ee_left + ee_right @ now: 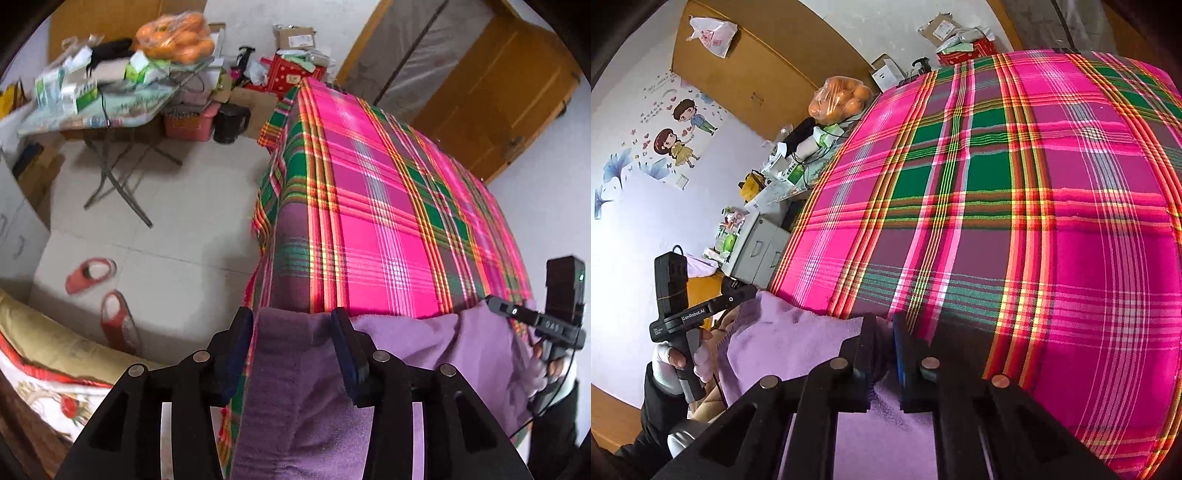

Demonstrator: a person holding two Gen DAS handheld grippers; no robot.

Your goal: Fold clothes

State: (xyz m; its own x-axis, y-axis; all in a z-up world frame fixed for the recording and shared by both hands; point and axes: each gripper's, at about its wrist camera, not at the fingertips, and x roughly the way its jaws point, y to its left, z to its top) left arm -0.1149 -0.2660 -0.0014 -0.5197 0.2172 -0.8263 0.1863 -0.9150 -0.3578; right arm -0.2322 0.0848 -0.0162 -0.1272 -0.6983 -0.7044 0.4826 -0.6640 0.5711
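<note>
A purple garment (424,343) (783,339) lies over the near edge of a bed with a pink and green plaid cover (388,206) (997,184). In the left wrist view my left gripper (291,319) stands open at the bed's near left corner. Cloth lies between its fingers, and the pads are clear of it. In the right wrist view my right gripper (884,326) is shut on a bunched fold of the garment at the bed's edge. A gloved hand (665,358) holds the left tool's handle at the garment's other end.
A folding table (110,110) with boxes and a bag of oranges (177,33) stands on the tiled floor left of the bed. Two red slippers (92,275) lie near it. Wooden cupboards (498,92) stand behind the bed and a grey cabinet (757,247) beside it.
</note>
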